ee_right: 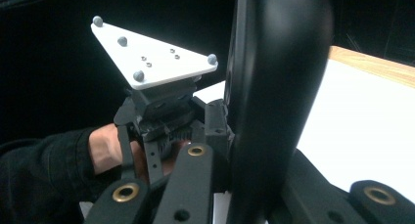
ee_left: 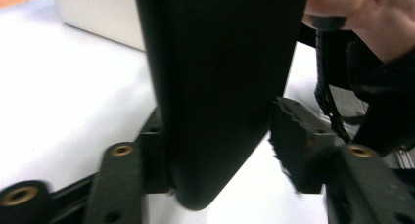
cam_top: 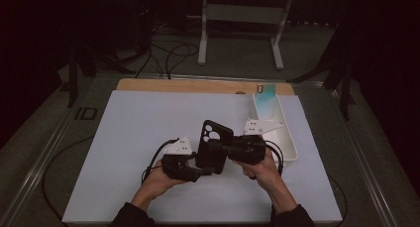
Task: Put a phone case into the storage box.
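A black phone case (cam_top: 213,143) stands upright above the white mat, camera cut-outs at its top. My right gripper (cam_top: 221,150) comes in from the right and is shut on the case's middle; in the right gripper view the case (ee_right: 279,87) fills the space between the jaws of this gripper (ee_right: 274,155). My left gripper (cam_top: 204,171) sits at the case's bottom end. In the left gripper view the case (ee_left: 220,77) rests against the left jaw, and a thin gap separates it from the right jaw of the open left gripper (ee_left: 222,141).
A long white tray (cam_top: 289,146) lies at the mat's right side, with a teal phone-like item (cam_top: 266,96) at its far end. The white mat (cam_top: 129,138) covers a wooden board. Cables and a white stand are on the floor beyond.
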`<state>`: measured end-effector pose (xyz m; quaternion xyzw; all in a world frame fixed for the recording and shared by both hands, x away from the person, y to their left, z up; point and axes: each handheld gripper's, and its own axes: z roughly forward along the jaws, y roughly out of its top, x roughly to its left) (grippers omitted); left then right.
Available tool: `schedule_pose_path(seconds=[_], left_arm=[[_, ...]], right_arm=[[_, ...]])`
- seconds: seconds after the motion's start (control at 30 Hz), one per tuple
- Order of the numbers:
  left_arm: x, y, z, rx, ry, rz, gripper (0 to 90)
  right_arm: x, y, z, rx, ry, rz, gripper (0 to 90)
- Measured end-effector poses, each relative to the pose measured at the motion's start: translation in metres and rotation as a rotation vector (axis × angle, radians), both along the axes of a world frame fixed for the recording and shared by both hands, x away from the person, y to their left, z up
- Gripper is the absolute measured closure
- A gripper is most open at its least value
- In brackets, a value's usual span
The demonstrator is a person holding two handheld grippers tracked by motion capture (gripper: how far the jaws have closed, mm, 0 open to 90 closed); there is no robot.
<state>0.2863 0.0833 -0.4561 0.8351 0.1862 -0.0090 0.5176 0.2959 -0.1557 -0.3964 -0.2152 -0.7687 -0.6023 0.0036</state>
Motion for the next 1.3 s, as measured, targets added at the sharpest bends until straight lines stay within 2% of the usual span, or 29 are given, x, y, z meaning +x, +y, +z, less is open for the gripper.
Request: schedule_pose_path(seconds=[0.1,0.13,0.27,0.3,0.33,0.47,0.63,0.67,0.83,0.87,0.9,1.0,1.17,1.3], left_arm=[[-0.0005,0.0009,-0.0002,-0.002,0.004,-0.024,51.0],[-0.0007,0.0009,-0.0003,-0.001,0.003,-0.027,55.4],[-0.0008,0.001,-0.0006,0.002,0.005,-0.03,58.6],[-0.0002,-0.0013,-0.0039,0.024,0.017,-0.031,63.7],[-0.0002,-0.0013,-0.0039,0.024,0.017,-0.031,64.8],[0.0001,-0.0025,-0.0082,0.037,0.025,-0.032,70.3],[0.0005,-0.0018,-0.0091,0.028,0.03,-0.022,78.7],[0.0004,-0.0016,-0.009,0.028,0.03,-0.018,79.3],[-0.0002,-0.001,-0.0084,0.031,0.015,0.008,80.1],[-0.0009,-0.0022,-0.0087,0.037,0.011,0.017,80.3],[-0.0009,-0.0022,-0.0087,0.037,0.011,0.017,80.3],[-0.0009,-0.003,-0.0093,0.043,0.004,0.027,80.4],[0.0004,0.0002,-0.0086,0.043,-0.003,0.069,80.4],[0.0009,0.004,-0.0085,0.039,-0.003,0.099,80.4]], right_arm=[[0.0002,-0.0003,-0.0002,0.001,-0.001,0.003,85.5],[0.0013,-0.0013,-0.0004,0.004,-0.001,0.008,85.4],[0.0022,-0.0019,-0.0009,0.002,-0.001,0.01,85.3],[0.0036,-0.001,-0.0018,-0.029,-0.029,0.001,78.1],[0.0036,-0.001,-0.0018,-0.029,-0.029,0.001,78.1],[0.0041,0.0025,-0.0034,-0.082,-0.05,-0.011,70.5],[0.0047,0.0027,-0.0042,-0.075,-0.051,-0.004,62.5],[0.0045,0.0026,-0.004,-0.073,-0.048,-0.004,58.4],[0.0049,0.0026,-0.0042,-0.07,-0.046,-0.018,50.6],[0.0049,0.0042,-0.005,-0.073,-0.044,-0.032,45.1],[0.0049,0.0042,-0.005,-0.073,-0.044,-0.032,45.1],[0.0049,0.0062,-0.0064,-0.08,-0.045,-0.058,35.2],[0.0063,0.0032,-0.0075,-0.088,-0.049,-0.094,29.8],[0.0074,-0.0023,-0.0091,-0.09,-0.034,-0.132,25.0]])
